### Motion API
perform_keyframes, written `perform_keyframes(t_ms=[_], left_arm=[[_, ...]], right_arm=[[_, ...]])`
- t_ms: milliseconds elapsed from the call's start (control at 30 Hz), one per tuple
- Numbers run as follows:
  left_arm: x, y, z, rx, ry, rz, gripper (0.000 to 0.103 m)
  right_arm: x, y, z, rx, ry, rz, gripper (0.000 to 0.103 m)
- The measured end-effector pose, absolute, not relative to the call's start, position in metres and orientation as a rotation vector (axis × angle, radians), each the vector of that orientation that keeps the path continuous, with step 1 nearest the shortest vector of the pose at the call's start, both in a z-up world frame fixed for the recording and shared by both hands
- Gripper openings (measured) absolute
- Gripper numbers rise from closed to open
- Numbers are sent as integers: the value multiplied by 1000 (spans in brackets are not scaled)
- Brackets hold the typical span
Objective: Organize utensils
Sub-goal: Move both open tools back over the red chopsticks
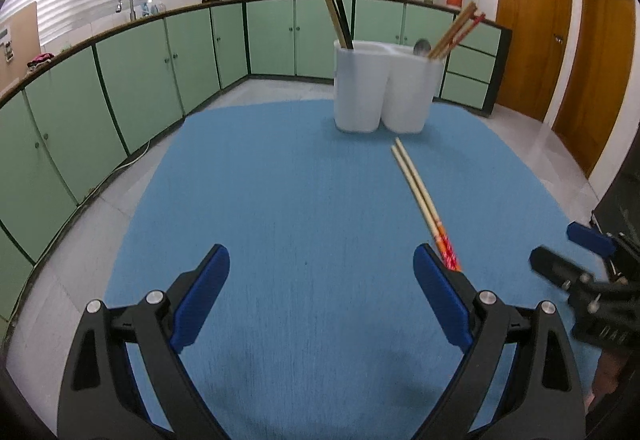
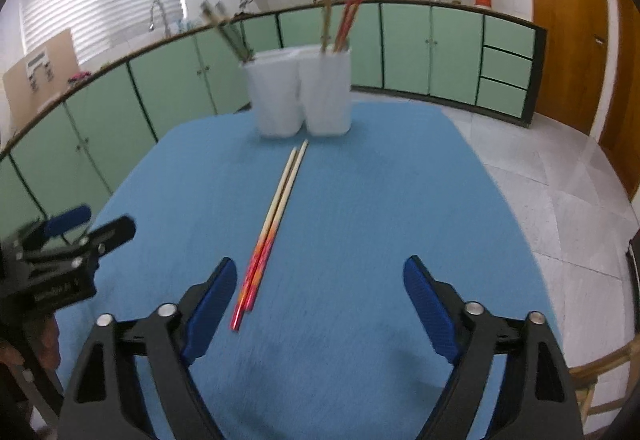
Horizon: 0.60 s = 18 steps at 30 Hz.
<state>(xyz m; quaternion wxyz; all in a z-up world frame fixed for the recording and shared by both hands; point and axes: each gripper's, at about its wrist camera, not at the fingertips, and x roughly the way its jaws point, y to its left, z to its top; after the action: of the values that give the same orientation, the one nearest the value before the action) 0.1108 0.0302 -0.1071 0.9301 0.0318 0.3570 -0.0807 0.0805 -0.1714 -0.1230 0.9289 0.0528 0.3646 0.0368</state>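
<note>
A pair of wooden chopsticks with red-orange ends (image 1: 421,200) lies on the blue table mat (image 1: 280,200), pointing toward a white two-compartment utensil holder (image 1: 384,88) at the far edge. The holder has dark and wooden chopsticks in its left compartment, and red-ended chopsticks and a metal spoon in its right. My left gripper (image 1: 320,280) is open and empty, the chopsticks' red ends just beside its right finger. In the right wrist view the chopsticks (image 2: 272,228) lie just right of my open, empty right gripper's (image 2: 316,292) left finger, with the holder (image 2: 298,92) beyond.
The right gripper (image 1: 580,268) shows at the right edge of the left wrist view; the left gripper (image 2: 68,244) shows at the left of the right wrist view. Green kitchen cabinets (image 1: 160,72) and a counter ring the room. Wooden doors (image 1: 532,20) stand at right.
</note>
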Motion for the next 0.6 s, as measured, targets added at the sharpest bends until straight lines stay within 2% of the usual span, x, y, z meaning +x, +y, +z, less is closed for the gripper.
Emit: perform_keyframes(t_ms=[233,433,600], left_arm=[[107,32,-120,69,755,-146,90],[106,37,-128,65,776,-131,90],[106,40,-129,54,780,-127,90]], right_arm=[[76,-154,-139,76,794,129,56],[74,-146,-146,49,808,141,46],[75,-139,-154,23,822,144,44]])
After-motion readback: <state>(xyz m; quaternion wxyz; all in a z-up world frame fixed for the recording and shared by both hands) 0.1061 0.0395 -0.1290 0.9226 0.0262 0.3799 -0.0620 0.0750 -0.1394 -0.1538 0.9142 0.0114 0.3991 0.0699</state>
